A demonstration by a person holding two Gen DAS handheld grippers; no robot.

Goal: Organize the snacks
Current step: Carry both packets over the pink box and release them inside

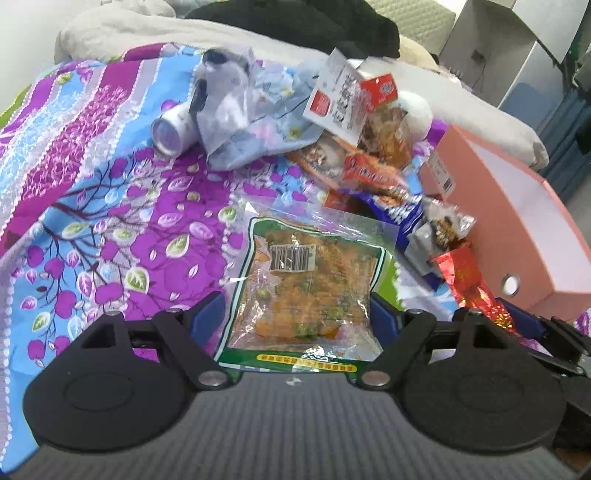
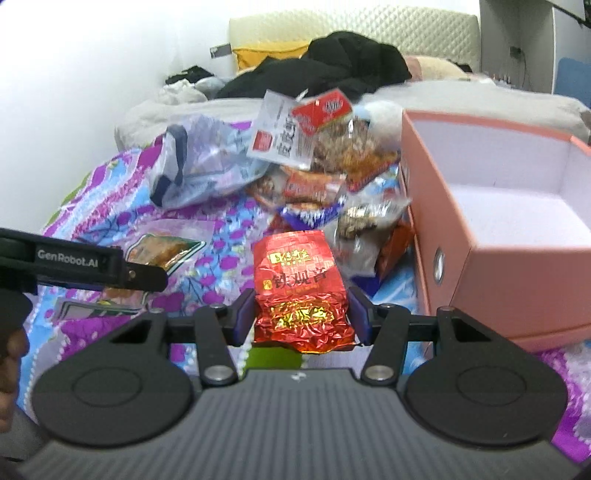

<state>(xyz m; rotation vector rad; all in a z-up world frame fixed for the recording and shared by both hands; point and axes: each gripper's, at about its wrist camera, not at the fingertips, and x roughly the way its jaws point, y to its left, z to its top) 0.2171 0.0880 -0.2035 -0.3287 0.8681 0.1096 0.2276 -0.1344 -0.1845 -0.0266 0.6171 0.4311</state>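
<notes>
My right gripper (image 2: 301, 314) has its blue pads pressed on both sides of a red foil tea packet (image 2: 301, 280), jaws about half apart and closed on its crinkled lower part, the packet standing upright and lifted off the bedspread. My left gripper (image 1: 297, 314) stands wide, its pads against the two edges of a clear green-bordered snack bag (image 1: 306, 291) of orange pieces, barcode facing me; I read that as a grip on the bag. Just right of the red packet sits a pink cardboard box (image 2: 517, 288), lid off, its white inside bare as far as I can see. Beyond both grippers a heap of snack packets (image 2: 317, 177) lies against the box's left wall: red, orange, blue and clear wrappers, with a white packet (image 2: 280, 136) tilted on top. Left of the heap are a crumpled pale-blue plastic bag (image 1: 236, 110) and a white cylinder (image 1: 173, 129) lying on its side. Everything rests on a purple and blue floral bedspread (image 1: 92, 203); farther off are grey bedding, a black garment (image 2: 332, 66) and a padded headboard (image 2: 369, 29).
</notes>
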